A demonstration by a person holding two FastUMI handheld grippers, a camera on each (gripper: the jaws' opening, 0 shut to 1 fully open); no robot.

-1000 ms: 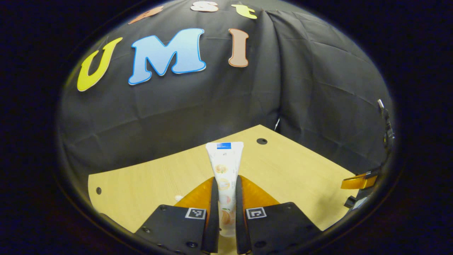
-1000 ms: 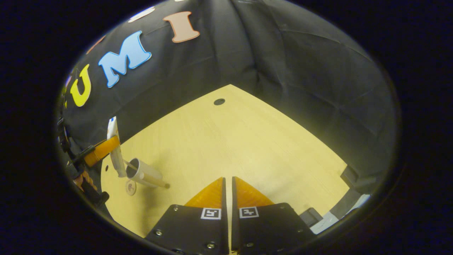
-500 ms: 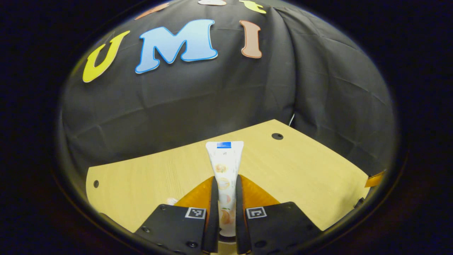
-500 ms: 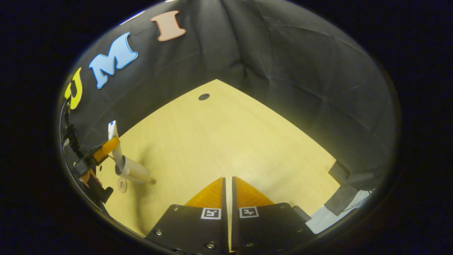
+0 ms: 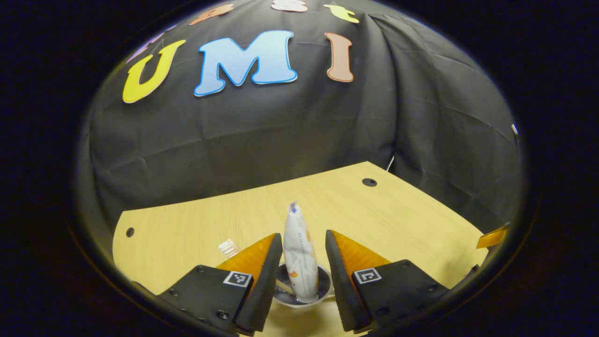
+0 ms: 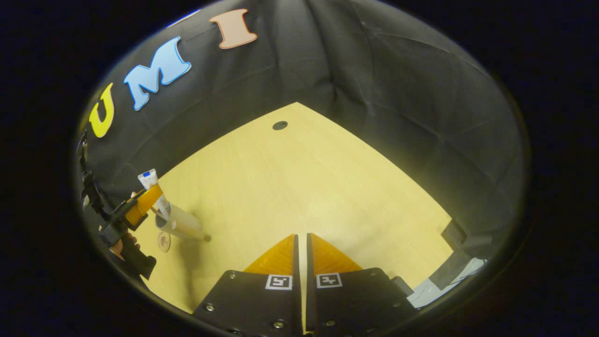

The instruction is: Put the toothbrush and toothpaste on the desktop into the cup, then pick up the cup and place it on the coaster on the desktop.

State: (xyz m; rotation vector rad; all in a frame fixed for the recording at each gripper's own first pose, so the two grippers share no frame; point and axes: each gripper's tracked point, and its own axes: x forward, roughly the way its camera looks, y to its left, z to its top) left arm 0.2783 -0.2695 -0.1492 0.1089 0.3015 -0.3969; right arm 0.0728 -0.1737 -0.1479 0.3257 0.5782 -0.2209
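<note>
Left gripper (image 5: 304, 245) fingers spread either side of toothpaste (image 5: 299, 255) standing in cup (image 5: 323, 285).

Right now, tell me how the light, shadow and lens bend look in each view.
Left gripper view: the fisheye bows the desktop edge; the toothpaste tube is crisp between the left gripper fingers, with the cup shaded beneath. Right gripper view: the desktop glows brightest mid-frame and dims towards the rim; the cup throws a soft shadow; the right gripper is sharp.
</note>
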